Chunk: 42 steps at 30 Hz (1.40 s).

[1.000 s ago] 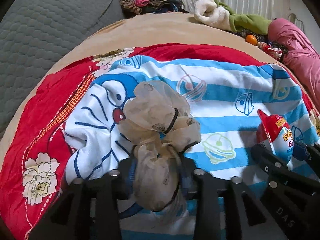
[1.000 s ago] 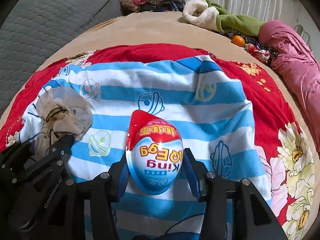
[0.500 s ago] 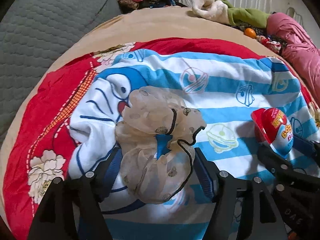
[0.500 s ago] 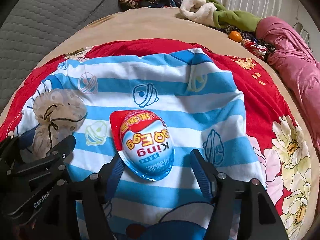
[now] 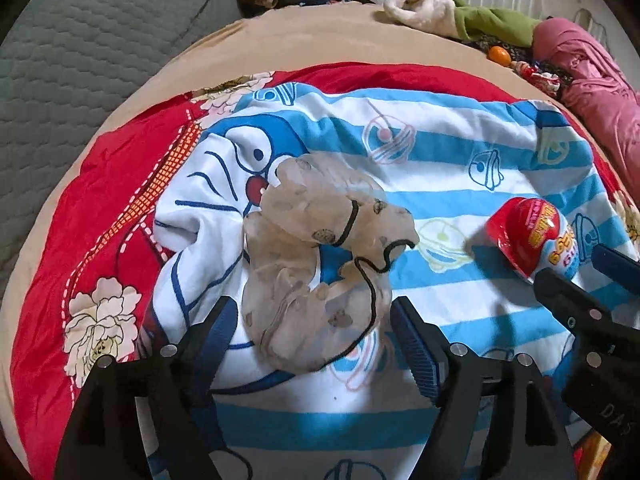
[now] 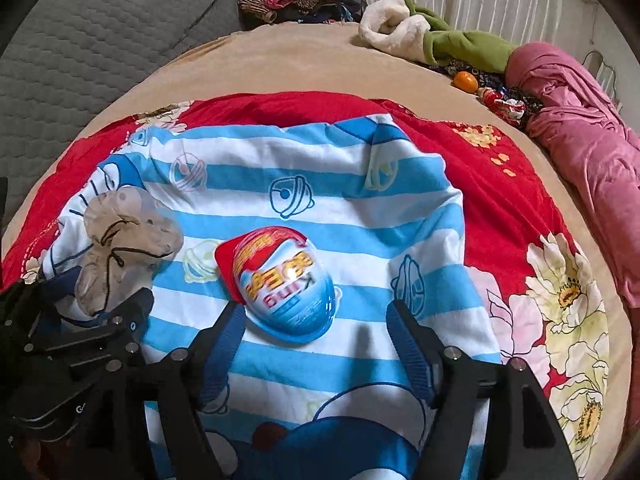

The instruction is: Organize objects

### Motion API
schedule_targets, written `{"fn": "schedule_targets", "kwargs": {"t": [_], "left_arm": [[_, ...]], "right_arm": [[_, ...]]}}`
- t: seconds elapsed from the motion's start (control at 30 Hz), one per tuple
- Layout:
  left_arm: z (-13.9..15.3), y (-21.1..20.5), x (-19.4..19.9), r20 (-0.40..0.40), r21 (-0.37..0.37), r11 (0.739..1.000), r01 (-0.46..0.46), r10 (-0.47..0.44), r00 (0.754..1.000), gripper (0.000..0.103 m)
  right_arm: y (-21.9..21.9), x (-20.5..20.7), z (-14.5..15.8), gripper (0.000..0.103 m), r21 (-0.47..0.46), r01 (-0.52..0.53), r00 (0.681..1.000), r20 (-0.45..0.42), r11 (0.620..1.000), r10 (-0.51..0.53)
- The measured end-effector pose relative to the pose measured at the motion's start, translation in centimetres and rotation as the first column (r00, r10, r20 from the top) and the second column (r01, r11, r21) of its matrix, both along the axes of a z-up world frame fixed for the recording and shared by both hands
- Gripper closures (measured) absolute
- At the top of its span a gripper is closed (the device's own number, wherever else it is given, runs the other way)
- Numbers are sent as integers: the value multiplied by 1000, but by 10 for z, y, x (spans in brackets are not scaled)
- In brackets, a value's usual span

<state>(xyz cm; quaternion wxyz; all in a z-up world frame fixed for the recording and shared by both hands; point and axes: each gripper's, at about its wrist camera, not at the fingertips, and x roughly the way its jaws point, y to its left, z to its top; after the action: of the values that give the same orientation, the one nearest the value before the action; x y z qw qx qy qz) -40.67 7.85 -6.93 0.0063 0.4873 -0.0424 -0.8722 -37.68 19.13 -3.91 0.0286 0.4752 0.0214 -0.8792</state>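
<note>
Sheer beige mesh, dotted and threaded with a black drawstring, makes up the pouch (image 5: 320, 256) lying crumpled on the blue-and-white striped cartoon towel (image 5: 460, 184). The left gripper (image 5: 310, 332) sits with its jaws wide apart on either side of the pouch's near end, touching neither flank as far as the view shows. Well to the pouch's right on the same towel rests the toy surprise egg (image 6: 286, 280), a red-and-blue plastic shell lying on its side, with the right gripper (image 6: 316, 336) parted around its near edge; whether the left pad brushes the shell cannot be told.

Both items look set down rather than held, so the step in hand appears to be release and withdrawal. Doing it well would mean drawing each tool straight back along its own fingers, keeping the pads spread so neither snags the loose drawstring nor nudges the egg, which could roll on the soft, wrinkled cloth. The mesh is limp and may drag if a finger (image 5: 416, 348) catches a fold. Beneath the towel lies a red floral quilt (image 6: 560, 280).
</note>
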Motion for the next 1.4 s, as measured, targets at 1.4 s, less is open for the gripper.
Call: {"fn": "schedule_targets", "kwargs": {"t": [1.4], "left_arm": [[76,-26,77,-52,44,999,-31,33,998,6]], "right_arm": [[-1,76,85,8,-29,-19,990,-144,999,15]]}}
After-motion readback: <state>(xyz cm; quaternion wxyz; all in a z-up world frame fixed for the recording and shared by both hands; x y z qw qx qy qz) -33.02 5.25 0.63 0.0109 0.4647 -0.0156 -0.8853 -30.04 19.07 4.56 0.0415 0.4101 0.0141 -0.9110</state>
